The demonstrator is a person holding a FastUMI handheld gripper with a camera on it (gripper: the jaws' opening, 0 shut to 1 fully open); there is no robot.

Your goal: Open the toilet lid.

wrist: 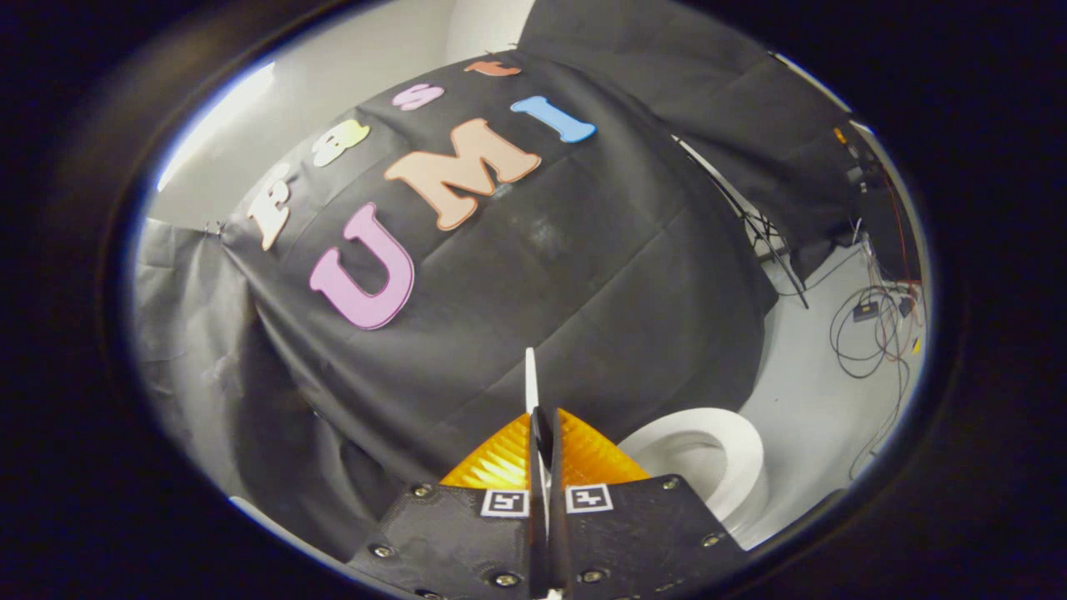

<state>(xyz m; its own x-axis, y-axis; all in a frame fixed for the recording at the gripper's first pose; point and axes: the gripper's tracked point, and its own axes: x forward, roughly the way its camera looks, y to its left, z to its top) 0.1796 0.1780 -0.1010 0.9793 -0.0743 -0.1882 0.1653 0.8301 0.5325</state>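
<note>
tongs (543,433) pinch the thin white toilet lid (530,379) edge-on.

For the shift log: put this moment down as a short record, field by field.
gripper: fingers closed on the thin edge of the toilet lid, which stands upright between them
toilet lid: raised, seen edge-on, rising beyond the fingertips
toilet bowl: uncovered, seat ring and inside showing, to the right of the fingers
wall: black cloth hanging behind the lid
floor: pale, with loose cables lying beyond the bowl
task state: lid looks open, gripper not yet let go
</note>
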